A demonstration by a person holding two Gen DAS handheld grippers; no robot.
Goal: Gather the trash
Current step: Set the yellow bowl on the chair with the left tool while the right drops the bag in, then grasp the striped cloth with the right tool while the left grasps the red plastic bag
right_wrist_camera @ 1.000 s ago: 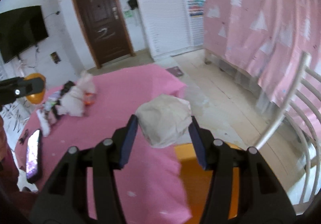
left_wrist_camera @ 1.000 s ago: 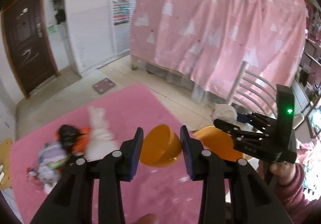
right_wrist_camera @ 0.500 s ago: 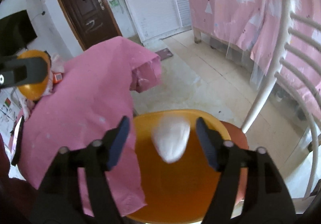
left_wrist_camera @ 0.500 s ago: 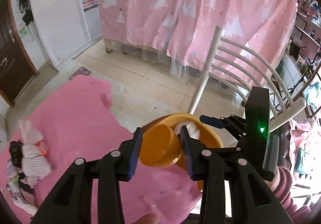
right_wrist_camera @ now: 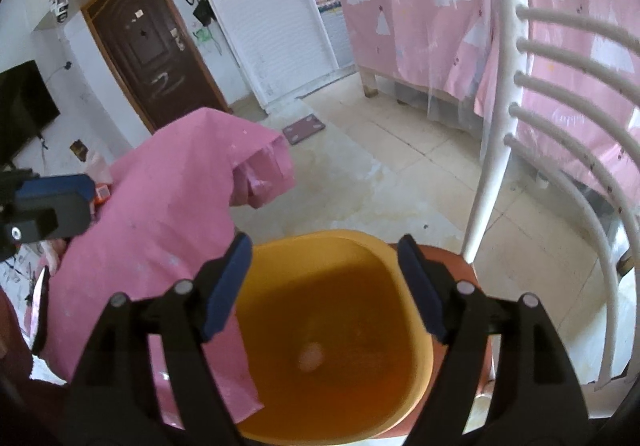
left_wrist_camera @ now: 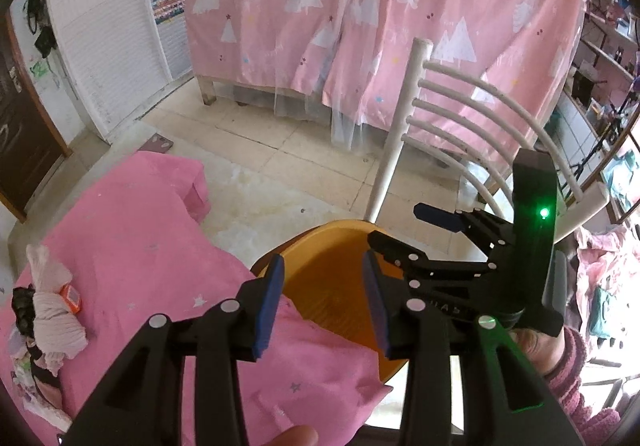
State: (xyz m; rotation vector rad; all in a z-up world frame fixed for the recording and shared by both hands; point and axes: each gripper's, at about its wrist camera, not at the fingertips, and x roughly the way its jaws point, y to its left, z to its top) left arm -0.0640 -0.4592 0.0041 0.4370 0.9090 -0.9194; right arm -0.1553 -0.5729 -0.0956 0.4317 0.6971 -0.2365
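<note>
An orange plastic bin (right_wrist_camera: 332,358) stands on a chair seat beside the pink-covered table (right_wrist_camera: 160,230). It also shows in the left wrist view (left_wrist_camera: 328,286). A small pale blur (right_wrist_camera: 310,356) lies deep inside it. My right gripper (right_wrist_camera: 324,286) is open and empty above the bin's mouth. My left gripper (left_wrist_camera: 324,302) is open and empty over the bin's near rim; the right gripper (left_wrist_camera: 404,230) shows beyond it. More trash (left_wrist_camera: 48,322), pale crumpled wads and an orange wrapper, lies at the table's left end.
A white slatted chair back (right_wrist_camera: 560,126) rises to the right of the bin. A pink curtain (left_wrist_camera: 380,26) hangs behind. A dark door (right_wrist_camera: 148,58) and tiled floor (right_wrist_camera: 400,166) lie beyond the table. A phone (right_wrist_camera: 40,306) lies at the table's near left.
My right gripper opened and dropped the white paper wad into the bin. My left gripper moved over the bin and opened; the orange cup it held is gone from its fingers.
</note>
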